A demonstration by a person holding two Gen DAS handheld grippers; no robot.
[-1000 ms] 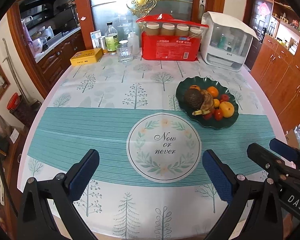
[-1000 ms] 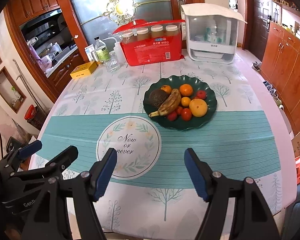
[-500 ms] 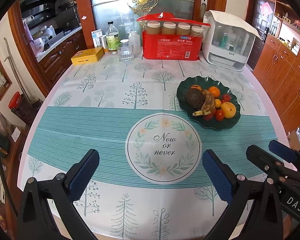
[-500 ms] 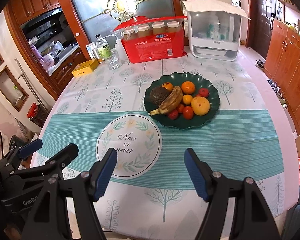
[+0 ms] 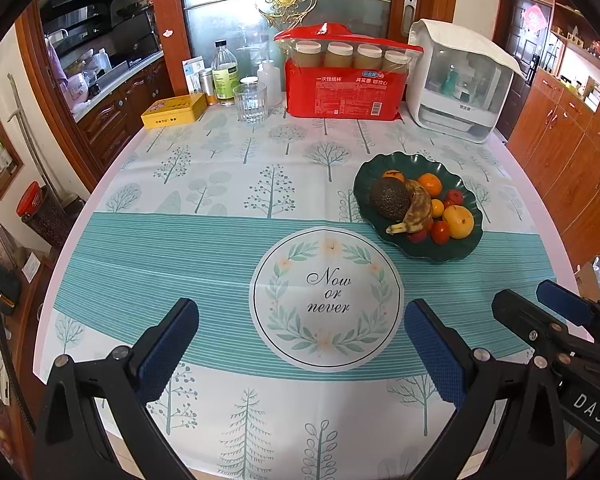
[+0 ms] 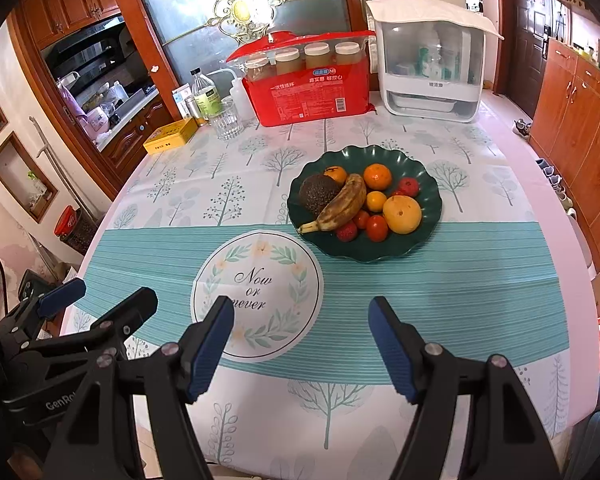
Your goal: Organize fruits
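A dark green scalloped plate (image 6: 430,184) holds a spotted banana (image 6: 342,205), a dark avocado (image 6: 318,192), oranges (image 6: 377,176), a large yellow-orange fruit (image 6: 402,209) and small red fruits (image 6: 377,227). It also shows in the left wrist view (image 5: 468,196). My left gripper (image 5: 300,344) is open and empty above the table's near edge, left of the plate. My right gripper (image 6: 300,340) is open and empty, in front of the plate. Each gripper shows at the other view's edge.
At the table's far side stand a red pack of paper cups (image 6: 312,84), a white dish cabinet (image 6: 432,60), a glass (image 6: 228,120), bottles (image 6: 206,96) and a yellow tin (image 6: 172,140). A round "Now or never" print (image 6: 256,292) marks the tablecloth's middle.
Both grippers have drifted slightly forward toward the plate and stayed open. Nothing on the table moved.
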